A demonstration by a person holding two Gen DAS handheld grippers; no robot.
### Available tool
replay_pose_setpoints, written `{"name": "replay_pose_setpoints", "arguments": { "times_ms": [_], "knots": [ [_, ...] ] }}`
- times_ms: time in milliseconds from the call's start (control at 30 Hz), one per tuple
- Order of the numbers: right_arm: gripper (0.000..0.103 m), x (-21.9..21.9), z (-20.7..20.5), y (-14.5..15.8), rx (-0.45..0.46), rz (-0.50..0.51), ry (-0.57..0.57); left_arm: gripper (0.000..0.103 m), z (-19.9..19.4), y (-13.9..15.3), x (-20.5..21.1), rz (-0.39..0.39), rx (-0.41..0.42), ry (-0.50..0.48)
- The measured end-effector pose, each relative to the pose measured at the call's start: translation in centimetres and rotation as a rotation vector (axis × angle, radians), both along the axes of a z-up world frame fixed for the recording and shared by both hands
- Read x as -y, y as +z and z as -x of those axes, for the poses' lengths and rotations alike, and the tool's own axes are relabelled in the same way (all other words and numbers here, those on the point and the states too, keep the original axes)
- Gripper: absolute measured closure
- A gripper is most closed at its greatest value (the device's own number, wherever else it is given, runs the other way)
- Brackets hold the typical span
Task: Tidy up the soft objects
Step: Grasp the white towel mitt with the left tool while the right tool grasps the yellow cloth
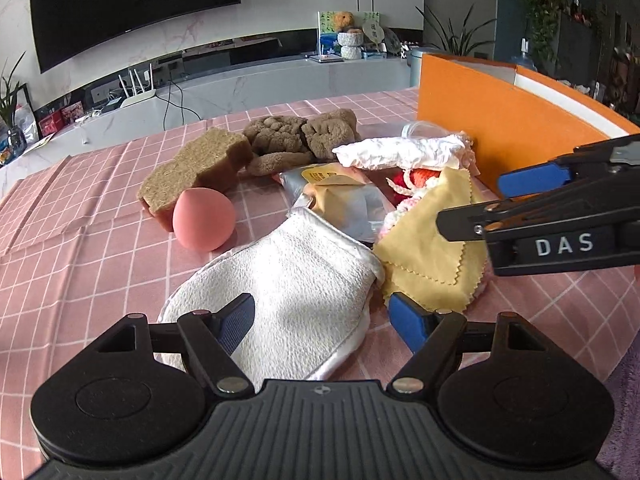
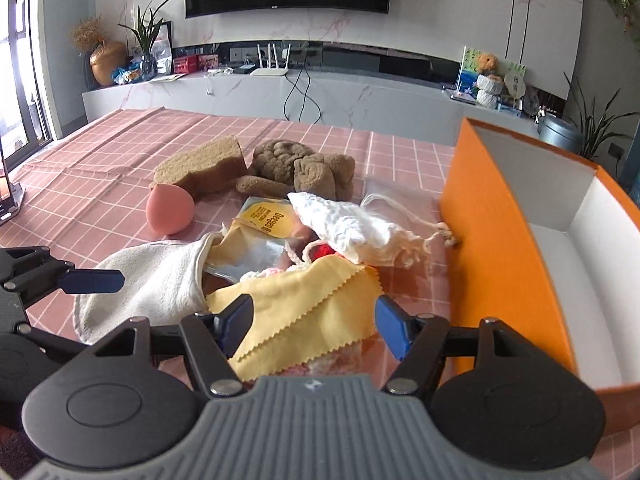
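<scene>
Yellow cloth [image 2: 304,316]: lies on the table [image 2: 100,160] directly ahead of the spread, empty right hand-held gripper [image 2: 314,330], orange box [image 2: 496,248] just right; left hand-held gripper [image 1: 322,322] spread over white mitt [image 1: 288,280].

Left gripper [image 1: 322,322], right gripper [image 2: 314,330]: agape

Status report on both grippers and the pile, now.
Left gripper open over white mitt. Right gripper open over yellow cloth. Nothing held. Orange box empty, path clear.

Soft objects [image 1: 304,272] heaped beside orange box [image 1: 480,128]
</scene>
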State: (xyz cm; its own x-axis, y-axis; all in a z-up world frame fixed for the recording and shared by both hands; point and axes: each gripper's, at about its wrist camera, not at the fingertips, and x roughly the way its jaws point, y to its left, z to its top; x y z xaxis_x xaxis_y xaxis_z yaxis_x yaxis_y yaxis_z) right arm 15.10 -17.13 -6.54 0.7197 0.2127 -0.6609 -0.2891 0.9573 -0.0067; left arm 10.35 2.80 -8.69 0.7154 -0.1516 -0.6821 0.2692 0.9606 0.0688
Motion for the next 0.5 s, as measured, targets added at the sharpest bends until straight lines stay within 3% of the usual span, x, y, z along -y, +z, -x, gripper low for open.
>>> {"name": "replay_pose_setpoints", "arguments": {
  "times_ms": [67,133,267,333,467,500],
  "knots": [
    [0.037,-0.3,-1.0,-0.7,-0.015,0.002,0.004,0.013,-0.5,-0.4,0.1,-0.007,-0.01,0.0],
    [0.053,-0.5,-1.7,-1.3,-0.036,-0.002,0.009,0.013,-0.9,-0.8,0.1,-0.016,-0.015,0.002],
    [0.066,-0.7,-2.0,-2.1,-0.055,0.007,0.029,0.017,-1.2,-1.4,0.2,-0.055,-0.023,0.015],
    [0.075,-0.7,-1.8,-2.1,-0.047,0.021,0.035,0.021,-1.3,-1.5,0.1,-0.034,-0.027,0.026],
    [0.085,-0.2,-1.3,-2.0,-0.038,0.025,0.028,0.042,-1.2,-1.2,0.3,-0.034,-0.028,0.022],
    [0.095,0.0,-1.2,-2.0,-0.038,0.019,0.025,0.047,-1.2,-1.1,0.3,-0.036,-0.026,0.021]
  ]
}}
